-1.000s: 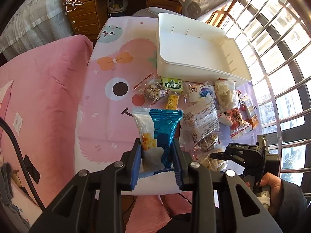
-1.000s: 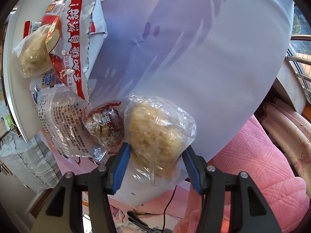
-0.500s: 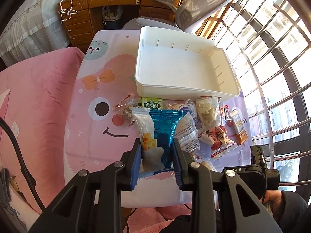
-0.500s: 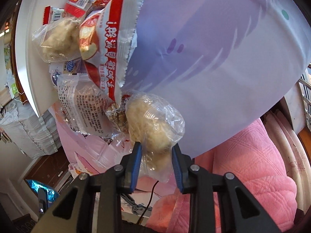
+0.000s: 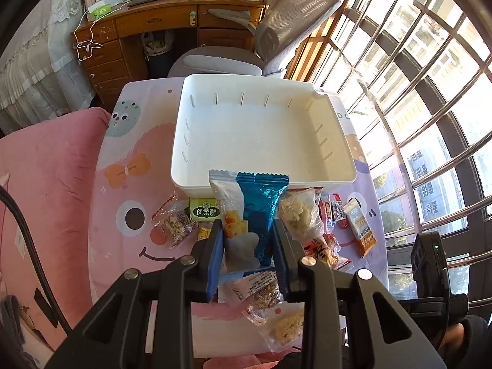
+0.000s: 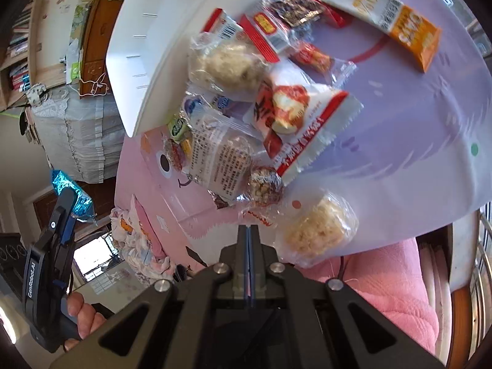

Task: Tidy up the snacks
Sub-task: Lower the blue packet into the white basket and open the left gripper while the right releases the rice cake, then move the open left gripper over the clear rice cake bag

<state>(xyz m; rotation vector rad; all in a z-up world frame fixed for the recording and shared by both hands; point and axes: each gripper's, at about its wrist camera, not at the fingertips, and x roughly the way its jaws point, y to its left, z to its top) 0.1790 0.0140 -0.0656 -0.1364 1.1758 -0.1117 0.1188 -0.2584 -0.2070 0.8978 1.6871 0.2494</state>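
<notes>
My right gripper [image 6: 249, 230] has clamped shut empty, the puffed-rice bag [image 6: 316, 230] slipped beside it, while my left gripper [image 5: 247, 240] still holds the blue packet [image 5: 258, 212] before the bin [image 5: 196, 181].

Domestic setting, a bedroom or study in a home. I work at a small desk [image 5: 123, 184] covered with a pink cartoon-print cloth, beside pink quilted bedding [image 5: 43, 178]. Behind it stand a wooden writing desk with drawers [image 5: 129, 30], a grey mesh office chair [image 5: 292, 3], lace curtains [image 5: 27, 70] and a barred bay window [image 5: 430, 92] overlooking apartment buildings.
</notes>
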